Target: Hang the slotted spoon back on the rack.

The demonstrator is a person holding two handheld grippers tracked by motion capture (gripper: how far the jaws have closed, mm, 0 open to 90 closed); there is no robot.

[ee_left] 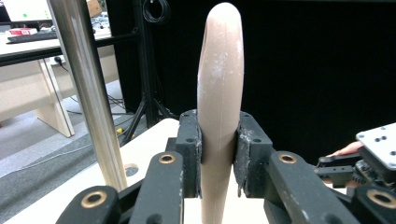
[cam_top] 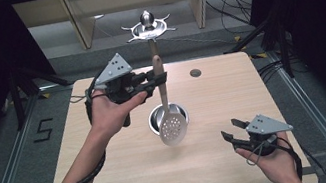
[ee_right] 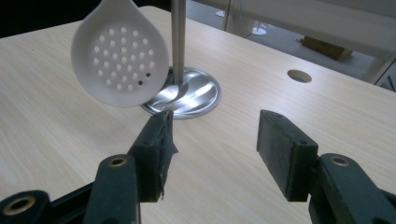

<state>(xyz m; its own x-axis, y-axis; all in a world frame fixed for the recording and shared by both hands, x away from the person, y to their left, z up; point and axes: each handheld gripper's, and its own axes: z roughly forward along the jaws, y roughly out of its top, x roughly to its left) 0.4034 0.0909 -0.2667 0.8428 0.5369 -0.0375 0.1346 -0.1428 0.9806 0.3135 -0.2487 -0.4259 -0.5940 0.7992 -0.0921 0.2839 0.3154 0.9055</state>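
**Slotted spoon held aloft beside rack pole, right tongs standing apart**

At the left of the high view, the left tongs (cam_top: 153, 81) are clamped on the pale handle of a slotted spoon (cam_top: 172, 126), which hangs upright above the light wood counter (cam_top: 130, 178) with its perforated white bowl lowest. In the left gripper view both black pads press flat against the handle, and its rounded tip rises well above them. Just beside the spoon stands a steel pole (cam_top: 153, 47) rising from a round metal base (cam_top: 154, 118) at mid-counter; the spoon's bowl hangs over the base's near edge, and the pole carries a hook-ringed top (cam_top: 148, 27) beyond the counter's far edge. A small round hole (cam_top: 195, 72) lies in the surface further right, near the far edge. The right tongs (cam_top: 233, 128) sit low near the counter's near right corner, their pads spread with nothing between them. Bare wood lies open along the near edge between the two forearms, and between the base and the right tongs.
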